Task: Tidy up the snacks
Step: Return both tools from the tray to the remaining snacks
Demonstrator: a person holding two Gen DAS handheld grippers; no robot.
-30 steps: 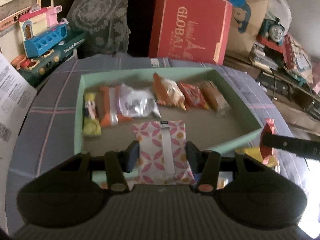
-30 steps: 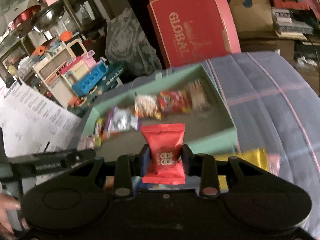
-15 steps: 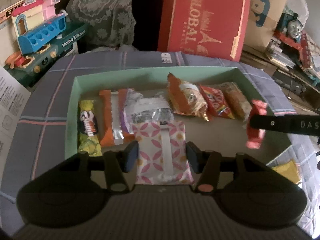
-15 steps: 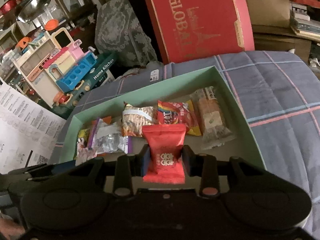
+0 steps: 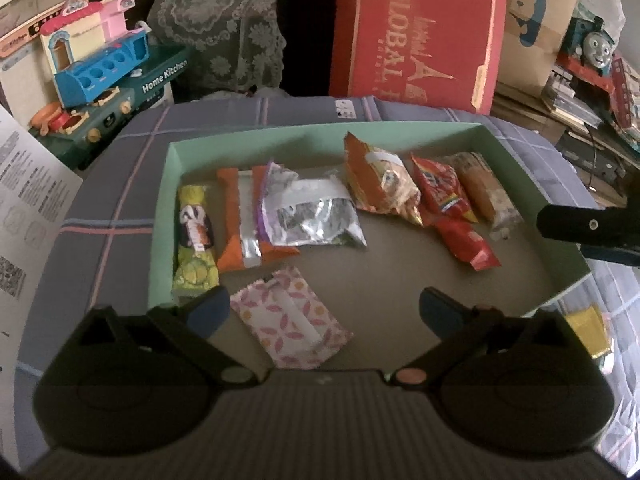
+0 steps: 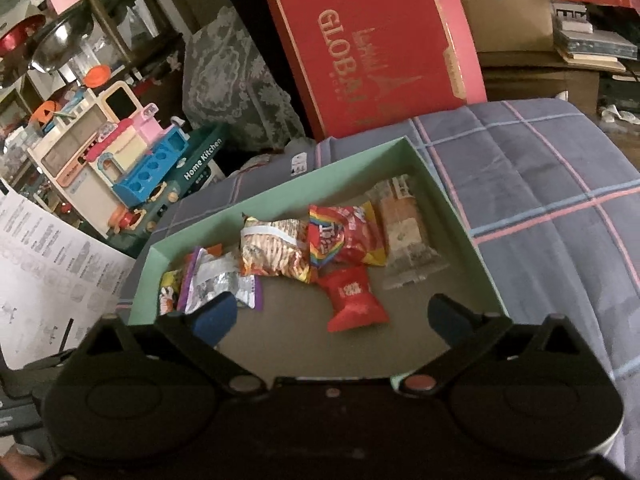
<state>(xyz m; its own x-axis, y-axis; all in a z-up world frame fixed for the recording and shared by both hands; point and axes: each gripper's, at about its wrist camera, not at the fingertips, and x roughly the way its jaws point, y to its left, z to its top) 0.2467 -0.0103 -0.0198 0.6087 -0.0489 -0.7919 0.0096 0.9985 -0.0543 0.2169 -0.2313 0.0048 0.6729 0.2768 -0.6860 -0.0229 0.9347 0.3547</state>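
A mint green box (image 5: 164, 196) on a plaid cloth holds several snack packets in a row. My left gripper (image 5: 324, 312) is open over the box's near side, and a pink patterned packet (image 5: 290, 326) lies loose on the box floor between its fingers. My right gripper (image 6: 334, 316) is open, and a small red packet (image 6: 352, 298) lies on the box floor just ahead of it; the same packet shows in the left wrist view (image 5: 466, 242). The right gripper's finger shows at the right edge of the left wrist view (image 5: 580, 228).
A yellow packet (image 5: 588, 328) lies on the cloth outside the box's right near corner. A red carton (image 5: 420, 36) stands behind the box. A toy kitchen set (image 5: 104, 76) and printed paper sheets (image 5: 24, 200) are at the left. Clutter and a toy train (image 5: 596, 48) sit at the right.
Both grippers opened. The pink patterned packet dropped from the left gripper and the red packet from the right gripper onto the box floor.
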